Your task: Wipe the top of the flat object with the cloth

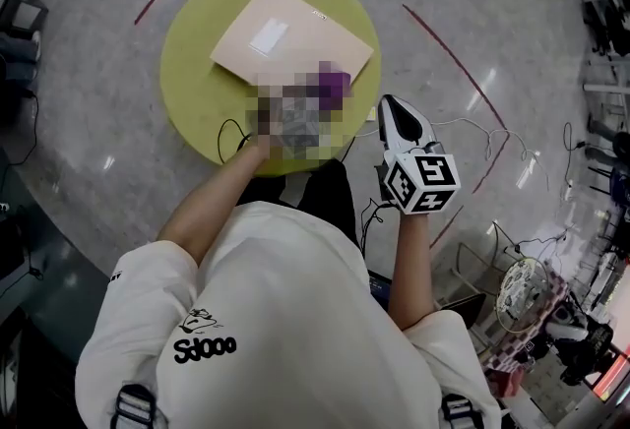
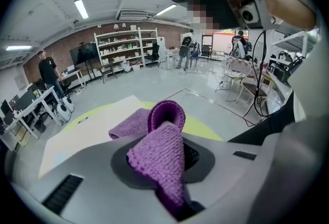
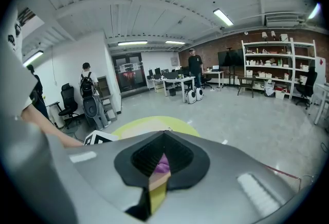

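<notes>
Looking steeply down on my head feed, I see a round yellow table (image 1: 192,73) on a grey speckled floor (image 1: 89,14). A flat, pale pink rectangular object (image 1: 290,38) lies on the table, turned at an angle and reaching toward its far side.

At the near right edge of that flat object is a purple cloth (image 1: 333,83). Just near of the cloth is where the left gripper (image 2: 169,161) should appear, but a mosaic patch covers it in this view. A bare left forearm (image 1: 212,201) leads up to the patch.

On my left gripper feed, the claw is pinching the cloth. One knitted fold hangs out of the closed jaws toward the camera. Beyond them the fabric curls up in a loop, and its far part lies flat on the pale object. Behind that are white shelves (image 2: 126,48) against a brick wall, with a person in dark clothes (image 2: 49,71) standing to the left.

Further right on the head feed, the right gripper (image 1: 392,107) is held off the table's right edge, above the floor and well apart from the cloth. Its marker cube (image 1: 421,183) faces up.

On the right gripper feed, that claw's jaws are pressed almost together around nothing. Only a thin slit remains between them, showing slivers of purple, pink and yellow.
</notes>
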